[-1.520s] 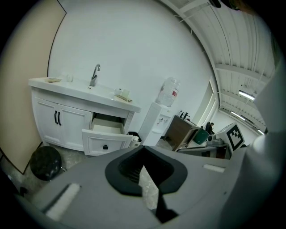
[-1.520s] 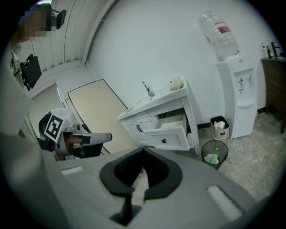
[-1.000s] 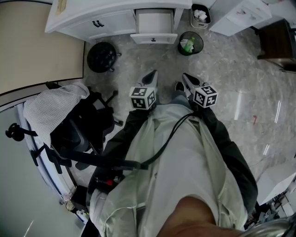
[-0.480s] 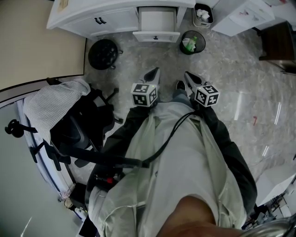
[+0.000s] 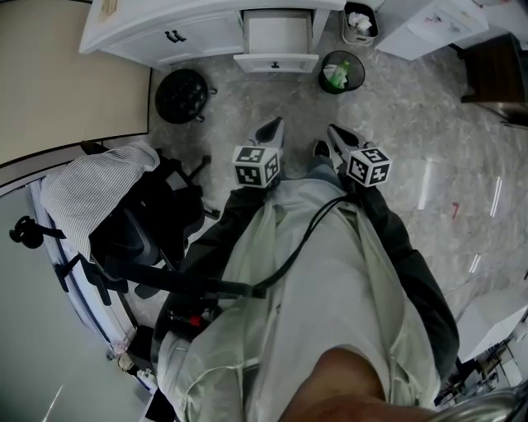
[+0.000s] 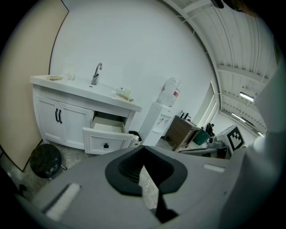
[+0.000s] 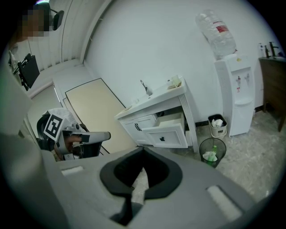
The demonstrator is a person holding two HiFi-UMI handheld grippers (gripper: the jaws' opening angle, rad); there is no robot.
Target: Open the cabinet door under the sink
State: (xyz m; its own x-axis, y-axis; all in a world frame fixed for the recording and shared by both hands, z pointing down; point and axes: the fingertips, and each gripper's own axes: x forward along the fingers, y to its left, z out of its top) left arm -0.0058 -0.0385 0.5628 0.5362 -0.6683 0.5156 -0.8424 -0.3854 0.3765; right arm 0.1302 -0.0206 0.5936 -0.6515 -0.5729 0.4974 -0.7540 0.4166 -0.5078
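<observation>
In the head view the left gripper (image 5: 275, 125) and right gripper (image 5: 332, 130) are held side by side in front of the person's body. Both are well apart from the white vanity (image 5: 140, 25) at the top of the picture, where the cabinet door (image 5: 202, 39) under the sink sits closed beside an open drawer (image 5: 275, 61). The step in hand looks like the approach, which likely wants a walk across the pale marbled floor (image 5: 404, 124) that skirts the black stool (image 5: 181, 96) standing before the doors. The left gripper view shows its jaws brought together with nothing between them. The pair of dark handles (image 6: 58, 116) lies below the faucet (image 6: 97, 74). I judge the jaws must part before taking one handle, then pull along the hinge's arc. The right gripper view shows those jaws closed and empty too — with a wastebasket (image 7: 212, 152) and a water dispenser (image 7: 234, 96) against the white wall (image 7: 147, 44) right of the vanity.
</observation>
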